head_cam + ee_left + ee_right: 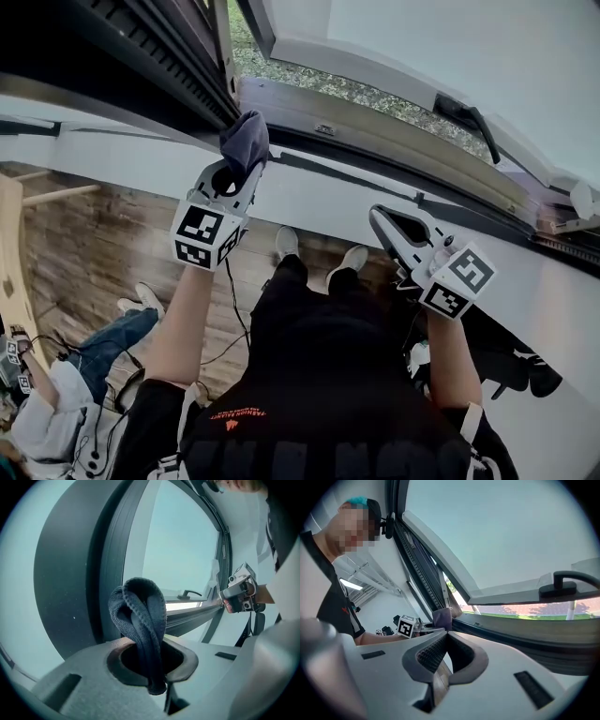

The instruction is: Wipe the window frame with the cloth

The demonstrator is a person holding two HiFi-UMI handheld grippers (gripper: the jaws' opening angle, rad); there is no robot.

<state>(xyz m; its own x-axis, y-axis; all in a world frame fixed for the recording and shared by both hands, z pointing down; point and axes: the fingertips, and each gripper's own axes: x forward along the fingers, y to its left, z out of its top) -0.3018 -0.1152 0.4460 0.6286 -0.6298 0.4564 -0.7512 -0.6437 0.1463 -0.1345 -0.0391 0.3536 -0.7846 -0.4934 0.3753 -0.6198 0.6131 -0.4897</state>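
A dark blue cloth (246, 141) is bunched in my left gripper (238, 171), which is shut on it. The cloth touches the left end of the window frame (375, 127), at the corner where the dark side rail meets the bottom rail. In the left gripper view the cloth (140, 616) loops up out of the jaws in front of the dark frame (110, 573). My right gripper (377, 216) is shut and holds nothing. It hovers over the white sill (319, 192), to the right of the cloth. In the right gripper view its jaws (444, 641) point along the bottom rail (525, 637) toward the cloth (442, 618).
The sash is swung open, with a black handle (464, 114) on its lower edge. A bracket (583, 202) sits at the frame's right end. Below the sill lies a wooden floor (84, 272). Another person (56, 403) sits at the lower left beside wooden furniture (9, 244).
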